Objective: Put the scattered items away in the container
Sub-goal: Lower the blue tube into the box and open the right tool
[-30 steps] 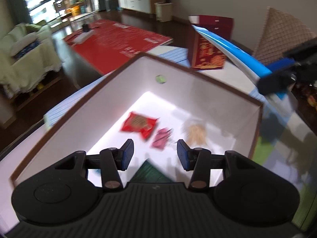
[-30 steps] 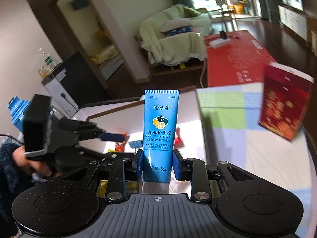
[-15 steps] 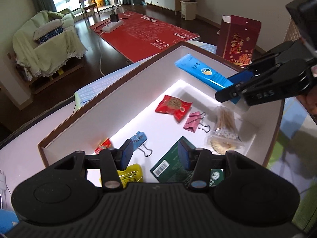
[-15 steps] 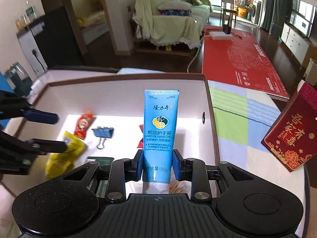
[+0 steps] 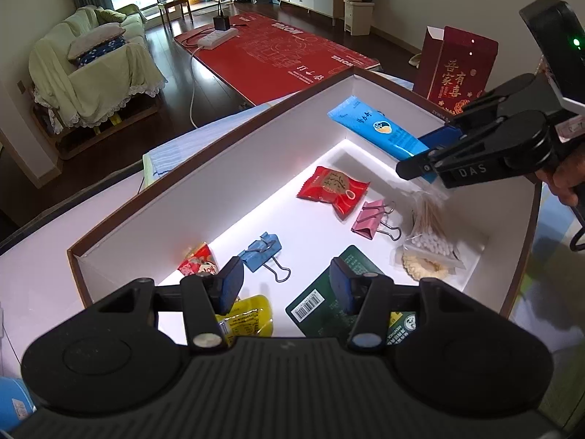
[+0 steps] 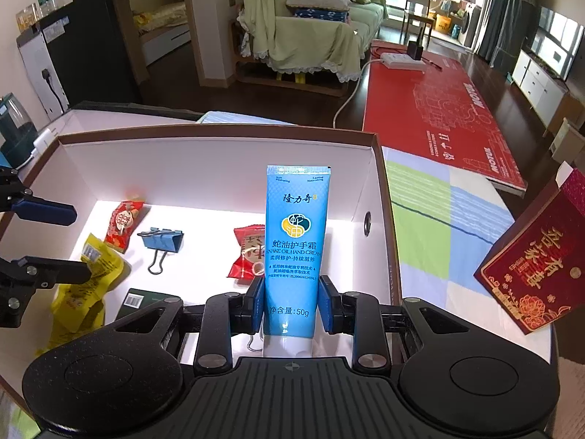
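Note:
A white box with a brown rim (image 5: 234,153) (image 6: 219,135) holds a red snack packet (image 5: 332,190), a pink binder clip (image 5: 373,216), a blue binder clip (image 5: 261,250) (image 6: 162,239), a green card (image 5: 321,292), a yellow packet (image 6: 91,270) and a bag of cotton swabs (image 5: 427,226). My right gripper (image 6: 292,301) is shut on a blue hand cream tube (image 6: 296,241) (image 5: 373,126), held over the box's right side. My left gripper (image 5: 285,285) stands open above the box's near end, holding nothing.
A red gift box (image 5: 457,69) (image 6: 533,267) stands beyond the box on a checked cloth (image 6: 438,212). A red mat (image 5: 278,55) lies on the floor, a covered sofa (image 5: 95,73) behind it. A hand (image 5: 566,179) grips the right tool.
The left gripper has pulled back and up, so the whole box interior shows. The right gripper has carried the tube over the box's right side and lower.

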`<state>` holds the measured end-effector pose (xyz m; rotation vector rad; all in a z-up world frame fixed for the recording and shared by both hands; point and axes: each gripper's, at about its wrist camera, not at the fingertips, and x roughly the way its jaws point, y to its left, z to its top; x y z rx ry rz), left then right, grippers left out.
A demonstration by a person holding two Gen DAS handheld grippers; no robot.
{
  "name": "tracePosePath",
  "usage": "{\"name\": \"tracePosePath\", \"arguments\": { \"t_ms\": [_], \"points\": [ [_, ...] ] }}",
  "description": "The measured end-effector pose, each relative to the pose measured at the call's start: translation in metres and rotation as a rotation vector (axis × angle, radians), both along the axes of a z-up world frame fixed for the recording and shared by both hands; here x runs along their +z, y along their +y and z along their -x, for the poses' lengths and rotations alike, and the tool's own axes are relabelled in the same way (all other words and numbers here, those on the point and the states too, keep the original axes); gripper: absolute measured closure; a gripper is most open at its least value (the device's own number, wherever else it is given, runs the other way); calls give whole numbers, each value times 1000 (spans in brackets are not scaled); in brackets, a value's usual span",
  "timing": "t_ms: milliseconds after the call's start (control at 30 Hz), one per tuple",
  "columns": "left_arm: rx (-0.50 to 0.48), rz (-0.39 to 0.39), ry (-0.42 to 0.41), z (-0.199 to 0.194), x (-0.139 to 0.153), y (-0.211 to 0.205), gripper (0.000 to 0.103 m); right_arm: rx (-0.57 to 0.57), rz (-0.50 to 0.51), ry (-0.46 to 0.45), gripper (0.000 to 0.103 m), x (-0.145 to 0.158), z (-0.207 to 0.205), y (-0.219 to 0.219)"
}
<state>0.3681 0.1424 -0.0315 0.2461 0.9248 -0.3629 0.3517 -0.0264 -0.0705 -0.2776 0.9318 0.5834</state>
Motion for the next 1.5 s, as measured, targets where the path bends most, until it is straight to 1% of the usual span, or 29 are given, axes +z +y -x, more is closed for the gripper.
{"name": "tracePosePath", "arguments": {
  "t_ms": [267, 433, 733, 767, 800, 833, 867, 900, 967, 1067, 1100, 1167, 1233, 1300, 1333, 1367, 1400, 1433, 1500],
  "points": [
    [8, -2, -3, -2, 0, -2, 56, 0, 17, -7, 74, -2, -2, 5],
    [12, -9, -3, -3, -1, -1, 55, 20, 50, -28, 74, -2, -1, 11],
    [19, -9, 3, -2, -4, 1, 54, 42, 125, -97, 73, -5, -1, 17],
    [21, -10, 3, -1, -4, 1, 54, 43, 132, -106, 68, -6, -1, 18],
    [23, -11, 2, -1, -5, 1, 53, 51, 133, -116, 52, -6, -1, 18],
    [24, -12, 2, 0, -5, 1, 53, 50, 135, -145, 44, -5, 0, 19],
    [25, -12, 1, 0, -4, 0, 53, 66, 125, -163, 40, -3, 2, 18],
    [25, -11, -1, 1, -4, 0, 52, 70, 130, -174, 38, -2, 4, 18],
    [29, -10, -4, 3, -2, 0, 52, 77, 122, -188, 38, 2, 5, 17],
    [47, -16, -8, 6, 0, 0, 50, 85, 109, -171, 38, 6, 10, 11],
    [56, -19, -9, 8, 2, 0, 48, 93, 105, -162, 38, 7, 13, 9],
    [76, -35, -16, 11, 4, -1, 43, 99, 65, -135, 38, 13, 18, 3],
    [101, -51, -21, 15, 7, -2, 40, 87, 27, -90, 38, 17, 22, -3],
    [121, -52, -21, 19, 12, -4, 36, 71, -3, -43, 36, 21, 25, -8],
    [133, -48, -22, 21, 15, -4, 36, 63, -18, -20, 34, 23, 26, -10],
    [145, -45, -23, 23, 18, -4, 36, 47, -35, 1, 18, 25, 27, -13],
    [158, -46, -25, 26, 20, -5, 36, 29, -45, 12, 7, 28, 30, -16],
    [170, -46, -29, 29, 23, -6, 36, 19, -56, 14, 7, 31, 32, -18],
    [192, -45, -33, 35, 28, -7, 31, 21, -80, 18, 7, 37, 36, -22]
  ]
}}
